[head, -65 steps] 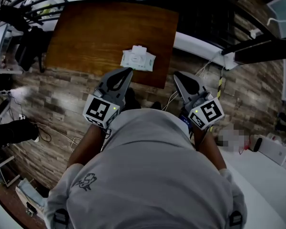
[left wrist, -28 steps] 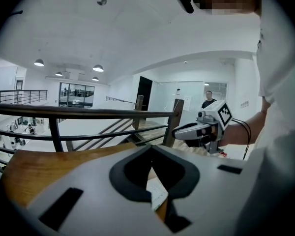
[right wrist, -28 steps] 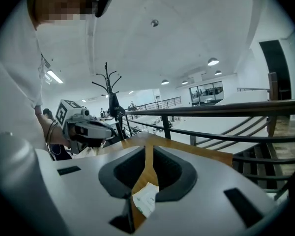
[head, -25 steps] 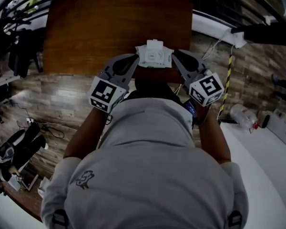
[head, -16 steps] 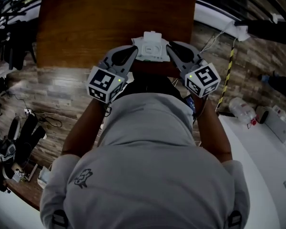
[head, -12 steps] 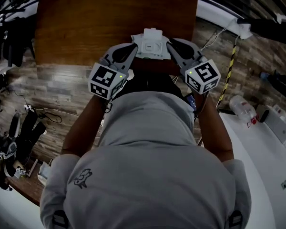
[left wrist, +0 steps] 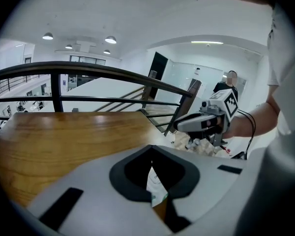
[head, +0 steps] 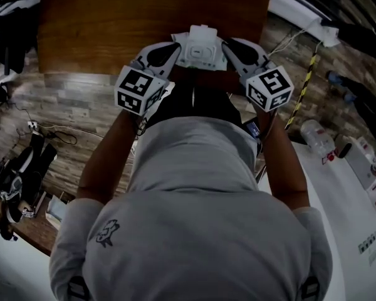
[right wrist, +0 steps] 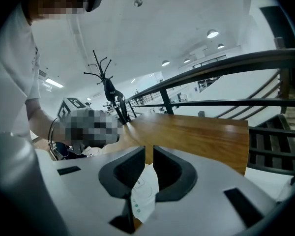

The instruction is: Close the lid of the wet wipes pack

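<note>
**Head view, nearest the camera.** The person's grey shirt (head: 194, 218) filled the foreground, with bare forearms (head: 106, 162) reaching forward from it.

**Grippers and pack.** Beyond the forearms, the left gripper (head: 173, 47) and the right gripper (head: 228, 44) converged on the wet wipes pack (head: 199, 50). The pack lay between their tips at the near edge of the wooden table (head: 131, 17). The left gripper met the pack's left side and the right gripper its right side.

**Left gripper view.** The jaws were clenched on a thin white, green-printed margin of the pack, which ran back between them. The right gripper appeared beyond, past the table's edge.

**Right gripper view.** The jaws were likewise clamped on a white margin of the pack, seen in the slot between the pads.

**Far side of the pack.** A white flap (head: 200, 31) projected there. Whether it was the lid, standing open, could not be told.

**Farther off.** The tabletop stretched away to a dark railing (left wrist: 113, 72), and plank flooring (head: 62, 105) lay beside the table.
</note>
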`<action>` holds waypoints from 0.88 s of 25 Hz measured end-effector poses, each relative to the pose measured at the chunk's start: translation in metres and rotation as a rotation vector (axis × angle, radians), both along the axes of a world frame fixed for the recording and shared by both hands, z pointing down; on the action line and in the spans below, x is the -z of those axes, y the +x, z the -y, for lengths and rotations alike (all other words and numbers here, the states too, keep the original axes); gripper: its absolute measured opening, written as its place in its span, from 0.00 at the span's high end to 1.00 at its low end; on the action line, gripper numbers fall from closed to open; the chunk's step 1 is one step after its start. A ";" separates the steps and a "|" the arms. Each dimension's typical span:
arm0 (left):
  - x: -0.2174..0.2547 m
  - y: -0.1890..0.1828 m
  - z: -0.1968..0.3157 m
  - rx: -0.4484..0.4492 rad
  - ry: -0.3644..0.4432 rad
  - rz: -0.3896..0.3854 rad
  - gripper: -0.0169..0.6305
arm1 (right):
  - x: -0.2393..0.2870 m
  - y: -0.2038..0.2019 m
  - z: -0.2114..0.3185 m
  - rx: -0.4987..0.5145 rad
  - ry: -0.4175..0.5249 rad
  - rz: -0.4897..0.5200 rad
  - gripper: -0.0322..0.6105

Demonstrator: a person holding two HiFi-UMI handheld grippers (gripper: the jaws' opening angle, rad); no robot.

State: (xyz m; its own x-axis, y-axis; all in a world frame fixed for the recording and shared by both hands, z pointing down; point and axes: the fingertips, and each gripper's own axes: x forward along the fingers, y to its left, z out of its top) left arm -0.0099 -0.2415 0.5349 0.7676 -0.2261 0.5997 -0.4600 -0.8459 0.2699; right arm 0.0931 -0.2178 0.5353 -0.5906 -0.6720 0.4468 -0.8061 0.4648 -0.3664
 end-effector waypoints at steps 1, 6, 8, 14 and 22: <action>-0.007 0.000 0.001 -0.001 -0.004 0.008 0.96 | -0.005 0.001 0.001 0.000 -0.005 0.000 0.89; -0.039 -0.003 0.006 -0.003 -0.041 0.046 0.96 | -0.030 0.004 0.007 0.010 -0.040 0.003 0.89; -0.049 -0.002 0.009 -0.002 -0.055 0.050 0.96 | -0.038 0.007 0.011 0.011 -0.052 0.001 0.89; -0.079 -0.007 0.008 0.008 -0.105 0.085 0.96 | -0.060 0.009 0.017 0.020 -0.083 -0.001 0.89; -0.115 -0.010 -0.002 0.017 -0.172 0.148 0.96 | -0.089 0.009 0.023 0.040 -0.130 0.014 0.89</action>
State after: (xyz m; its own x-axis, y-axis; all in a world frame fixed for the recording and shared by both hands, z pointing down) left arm -0.0198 -0.2400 0.6497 0.6657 -0.1225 0.7361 -0.5186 -0.7852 0.3384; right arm 0.1019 -0.2405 0.6241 -0.6225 -0.5843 0.5206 -0.7822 0.4445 -0.4365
